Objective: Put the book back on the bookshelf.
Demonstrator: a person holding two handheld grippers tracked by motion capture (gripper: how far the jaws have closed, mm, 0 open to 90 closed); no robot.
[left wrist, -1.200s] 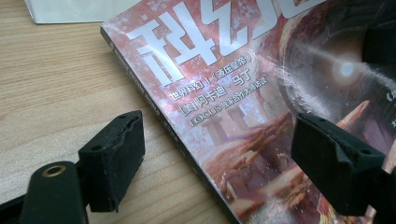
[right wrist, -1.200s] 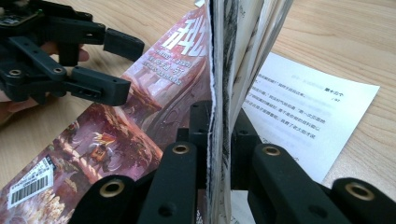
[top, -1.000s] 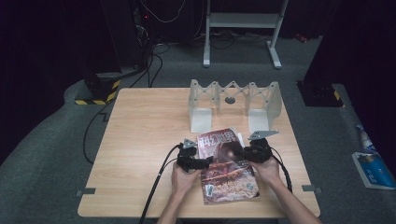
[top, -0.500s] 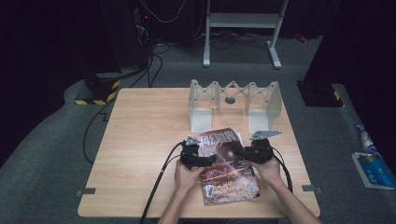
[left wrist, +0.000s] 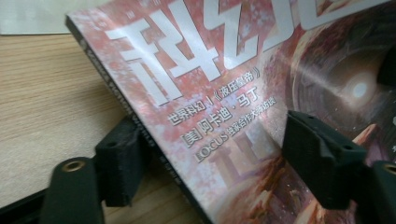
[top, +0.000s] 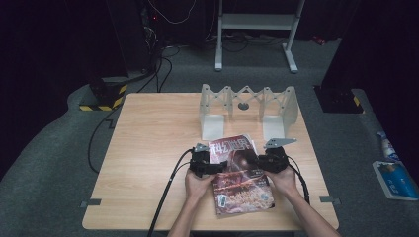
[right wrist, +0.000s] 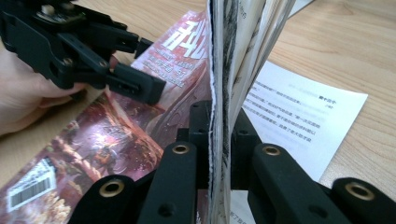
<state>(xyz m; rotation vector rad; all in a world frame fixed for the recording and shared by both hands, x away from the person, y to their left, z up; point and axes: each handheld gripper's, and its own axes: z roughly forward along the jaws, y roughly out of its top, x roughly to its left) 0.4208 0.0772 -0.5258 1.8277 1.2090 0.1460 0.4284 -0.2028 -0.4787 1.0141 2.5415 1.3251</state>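
1. Nearest you, the glossy red-covered magazine [top: 239,177] lies on the pale wooden worktop [top: 148,148], its long axis running away from you, between both hands.
2. Your right tongs [right wrist: 219,154] pinch a lifted sheaf of its pages [right wrist: 233,70] at the right edge.
3. Your left tongs [left wrist: 210,163] straddle the spine edge unclamped; they have just been narrowing from their earlier wider stance.
4. Beyond stands the white folding rack [top: 247,106].

The magazine [top: 240,177] lies near the front edge of the table [top: 153,143], its reddish glossy cover showing large white Chinese characters and a barcode at one corner. Its spine side rests on the wood, while a sheaf of pages stands lifted upright above an open text page.
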